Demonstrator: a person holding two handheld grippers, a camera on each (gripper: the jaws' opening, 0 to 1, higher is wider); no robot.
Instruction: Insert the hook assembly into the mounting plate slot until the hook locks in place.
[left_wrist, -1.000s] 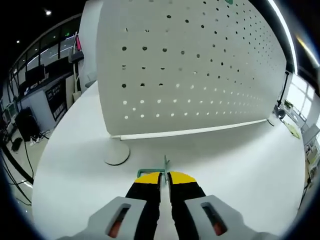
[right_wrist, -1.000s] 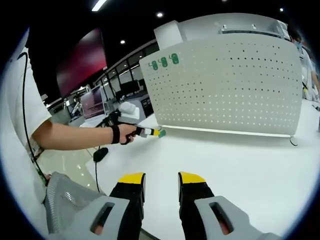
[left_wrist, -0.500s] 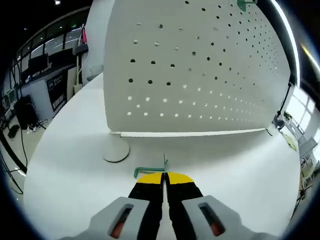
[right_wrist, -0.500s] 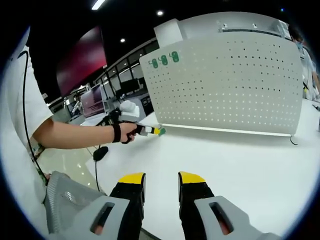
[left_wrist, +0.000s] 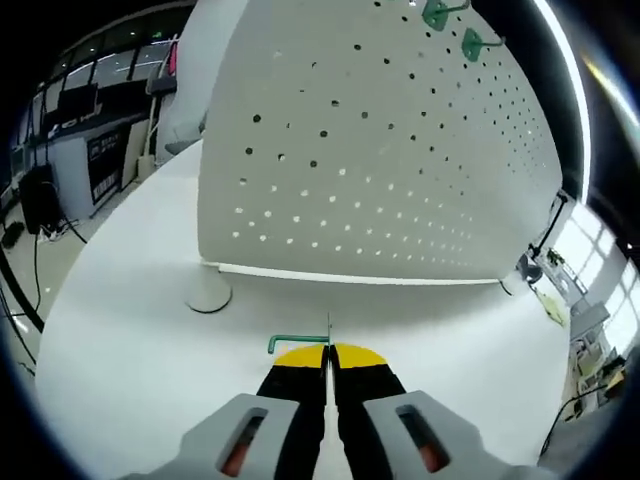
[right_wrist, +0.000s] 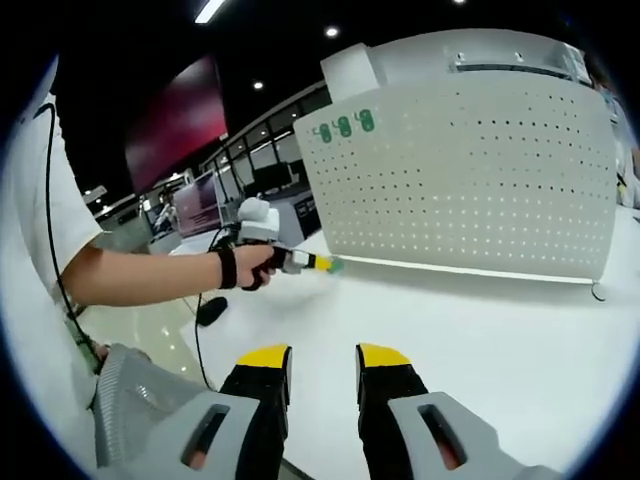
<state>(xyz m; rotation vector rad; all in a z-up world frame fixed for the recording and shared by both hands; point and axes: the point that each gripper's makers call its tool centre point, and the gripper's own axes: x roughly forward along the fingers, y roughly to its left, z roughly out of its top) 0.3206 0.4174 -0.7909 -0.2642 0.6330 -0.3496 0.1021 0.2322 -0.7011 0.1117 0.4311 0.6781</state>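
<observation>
A slim green metal hook (left_wrist: 298, 343) is pinched crosswise in the closed left tool (left_wrist: 328, 352); the white perforated mounting plate (left_wrist: 400, 170) rises ahead, in the upper frame. The right tool (right_wrist: 322, 358) is spread, empty.

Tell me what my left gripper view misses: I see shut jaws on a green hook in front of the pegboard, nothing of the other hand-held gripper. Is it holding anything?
Observer: No. The right hand-held gripper hangs over the white table with its jaws apart and nothing between them.
Operator: Are there hooks already on the board?
Observer: Three green hooks sit in a row at the top corner of the pegboard nearest the person.
Operator: Where is my gripper relative to the board?
Observer: The left hand-held gripper, with the green hook at its tip, is low down, near the board's bottom corner on the same side as those hooks.
</observation>
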